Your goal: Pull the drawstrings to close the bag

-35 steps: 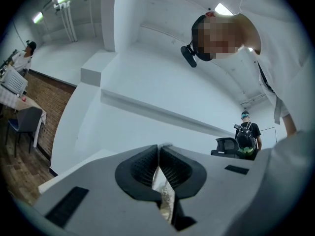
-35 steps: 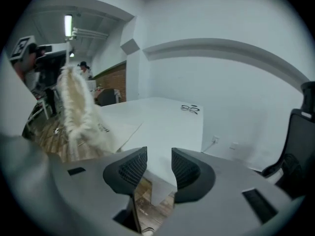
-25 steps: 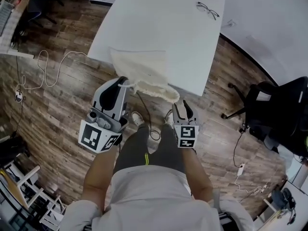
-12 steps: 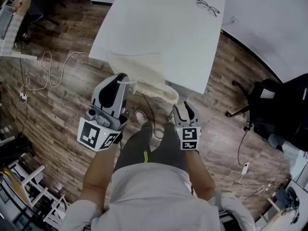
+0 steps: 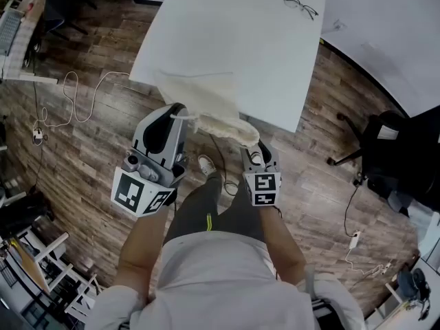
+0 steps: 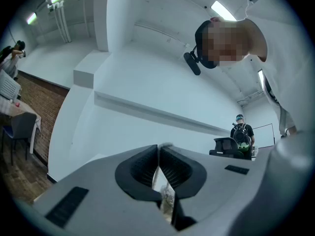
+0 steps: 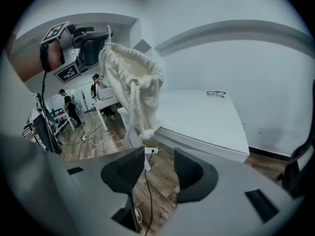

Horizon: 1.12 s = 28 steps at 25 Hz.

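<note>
The cream bag [image 5: 206, 102] lies half on the white table [image 5: 234, 33] and half off its near edge, with its gathered mouth hanging out toward the person and stretched between the two tools. The left gripper [image 5: 177, 111] has its jaws pressed almost together on a thin pale strand, the left drawstring [image 6: 166, 196], and holds that side of the mouth up. In the right gripper view the bag [image 7: 132, 70] hangs from that clamp like a small puckered sack. The right gripper [image 5: 256, 155] sits just under the other end of the mouth with its jaws standing wide apart and nothing between them. What matters for the next move is the loose drawstring [image 7: 134, 104]. It drops nearly straight down from the mouth and ends in a small knot [image 7: 146, 133] just above and a little left of the right gripper's [image 7: 157, 168] left pad, close to it but not yet inside the gap. The cord's length runs up and down, so I reckon the open jaws must slide up and slightly left to take it crosswise before closing. The right gripper is plainly the nearer one, and the left is already busy. I judge the mouth only partly drawn, so both pulls are still needed.
</note>
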Available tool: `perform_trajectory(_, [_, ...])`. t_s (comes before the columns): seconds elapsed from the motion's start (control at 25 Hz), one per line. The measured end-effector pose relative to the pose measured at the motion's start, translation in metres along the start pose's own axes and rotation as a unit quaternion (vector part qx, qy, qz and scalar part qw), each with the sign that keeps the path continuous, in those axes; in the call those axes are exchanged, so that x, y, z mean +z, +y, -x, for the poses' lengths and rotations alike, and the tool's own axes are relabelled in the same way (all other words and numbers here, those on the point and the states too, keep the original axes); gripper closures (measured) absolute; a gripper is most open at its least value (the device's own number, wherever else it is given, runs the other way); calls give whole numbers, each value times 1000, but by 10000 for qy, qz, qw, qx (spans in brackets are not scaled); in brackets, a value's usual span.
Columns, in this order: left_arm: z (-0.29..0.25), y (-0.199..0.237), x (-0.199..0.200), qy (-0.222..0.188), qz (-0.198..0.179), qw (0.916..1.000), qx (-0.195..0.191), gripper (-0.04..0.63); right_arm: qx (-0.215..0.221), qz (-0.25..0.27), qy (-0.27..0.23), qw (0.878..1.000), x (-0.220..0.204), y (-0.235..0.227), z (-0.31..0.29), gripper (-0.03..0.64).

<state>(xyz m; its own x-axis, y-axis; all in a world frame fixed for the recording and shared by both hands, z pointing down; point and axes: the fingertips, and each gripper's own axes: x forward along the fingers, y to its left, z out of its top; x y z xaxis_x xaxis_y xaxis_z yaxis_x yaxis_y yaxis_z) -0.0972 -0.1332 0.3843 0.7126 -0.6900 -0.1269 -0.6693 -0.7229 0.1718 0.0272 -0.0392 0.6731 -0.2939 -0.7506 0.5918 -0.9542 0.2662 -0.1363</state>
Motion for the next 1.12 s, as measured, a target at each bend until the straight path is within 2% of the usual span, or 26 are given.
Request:
perform_trajectory(0.32, [-3, 0, -1, 27, 11, 10000, -11, 572, 121, -241, 91, 9996, -10, 8, -6, 422])
perform_trajectory(0.76, [-8, 2, -7, 77, 27, 10000, -4, 572, 536, -105, 206, 9983, -19, 30, -3, 419])
perform_trajectory(1.0, [-7, -2, -9, 91, 37, 9999, -25, 572, 248, -506, 102, 9984, -19, 10, -12, 419])
perform_trajectory(1.12, [-5, -2, -11, 103, 66, 9999, -16, 572, 93, -520, 82, 9986, -18, -1, -12, 419])
